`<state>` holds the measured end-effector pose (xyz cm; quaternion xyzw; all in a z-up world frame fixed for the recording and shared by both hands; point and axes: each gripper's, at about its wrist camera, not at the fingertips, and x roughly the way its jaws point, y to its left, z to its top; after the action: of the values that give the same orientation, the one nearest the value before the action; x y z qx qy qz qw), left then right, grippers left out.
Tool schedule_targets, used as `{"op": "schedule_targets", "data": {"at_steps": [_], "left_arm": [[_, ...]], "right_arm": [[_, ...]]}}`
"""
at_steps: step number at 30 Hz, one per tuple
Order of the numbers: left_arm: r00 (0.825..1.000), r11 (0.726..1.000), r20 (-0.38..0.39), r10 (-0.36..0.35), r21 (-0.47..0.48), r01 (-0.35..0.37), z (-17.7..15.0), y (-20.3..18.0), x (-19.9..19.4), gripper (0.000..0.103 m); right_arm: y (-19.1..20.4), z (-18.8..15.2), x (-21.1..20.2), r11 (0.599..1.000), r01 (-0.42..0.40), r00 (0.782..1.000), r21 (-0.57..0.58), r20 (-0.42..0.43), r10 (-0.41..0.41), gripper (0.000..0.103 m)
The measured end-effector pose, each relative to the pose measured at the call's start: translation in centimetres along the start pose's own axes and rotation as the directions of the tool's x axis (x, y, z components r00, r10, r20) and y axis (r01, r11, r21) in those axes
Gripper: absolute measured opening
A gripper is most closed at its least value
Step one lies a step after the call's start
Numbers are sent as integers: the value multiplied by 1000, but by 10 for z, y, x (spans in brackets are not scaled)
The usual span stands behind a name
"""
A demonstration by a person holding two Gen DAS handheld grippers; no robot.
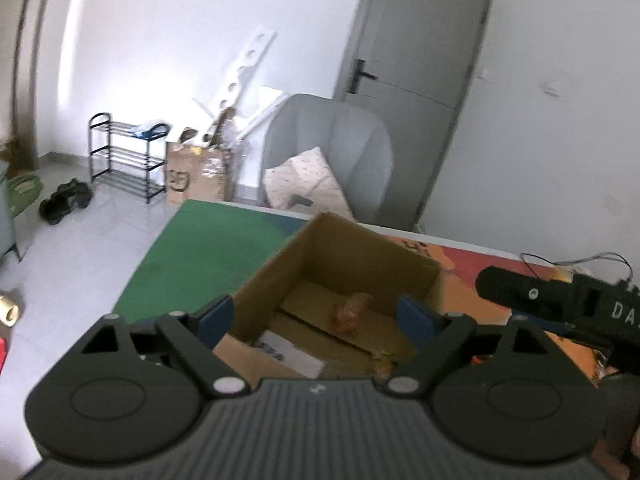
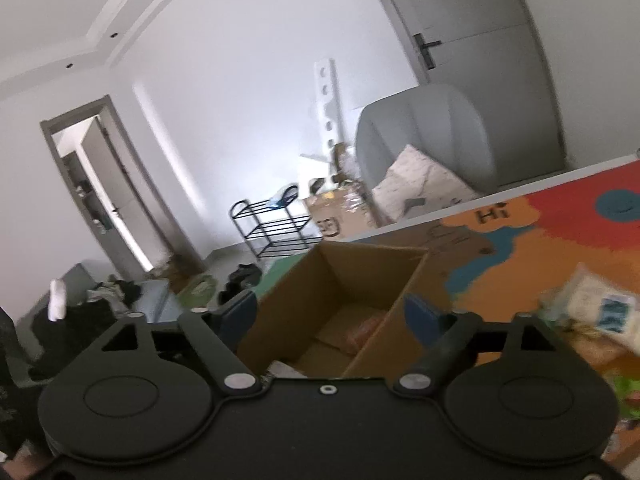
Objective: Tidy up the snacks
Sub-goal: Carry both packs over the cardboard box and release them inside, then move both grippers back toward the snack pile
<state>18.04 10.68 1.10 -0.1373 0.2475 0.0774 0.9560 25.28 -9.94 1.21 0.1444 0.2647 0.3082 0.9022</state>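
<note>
An open cardboard box [image 1: 360, 248] stands on a colourful mat. My left gripper [image 1: 316, 314] hovers over its near side, open, with nothing between its blue pads. A reddish snack pack [image 1: 352, 312] and a white packet [image 1: 292, 354] lie on the box floor. In the right wrist view the same box [image 2: 320, 280] is ahead, with the reddish snack pack [image 2: 360, 334] inside. My right gripper [image 2: 332, 316] is open above the box's near corner and holds nothing. The right gripper's black body [image 1: 560, 300] shows at the right of the left wrist view.
More snack packets [image 2: 596, 312] lie on the mat [image 2: 540, 248] to the right of the box. Behind the table stand a grey armchair [image 1: 332, 148] with a cushion, a brown box of clutter [image 1: 196, 176], a black shoe rack [image 1: 120, 156] and a grey door [image 1: 416, 40].
</note>
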Motion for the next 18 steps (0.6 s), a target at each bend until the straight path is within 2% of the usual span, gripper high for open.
{"op": "schedule_targets", "data": {"at_steps": [2,4,10,18], "left_arm": [[1000,1000,9,-21,24,21,-3,-6,-2,90],[1000,999,9,-29,38,28,-5,-14,-3,95],[996,995,-33,-77,54,79,-12,-33,3,97],[989,990,-59,-134,43,137,-18,-52,1,98]], "right_arm": [[-5,-2,-6,1000,30,1000,-4,0,-30,94],[-11,-3,-12,999,49,999,-7,1,-49,95],[-33,-9,-32,993,119,993,8,3,-119,103],[-48,-15,-55,987,161,987,-13,25,-160,103]]}}
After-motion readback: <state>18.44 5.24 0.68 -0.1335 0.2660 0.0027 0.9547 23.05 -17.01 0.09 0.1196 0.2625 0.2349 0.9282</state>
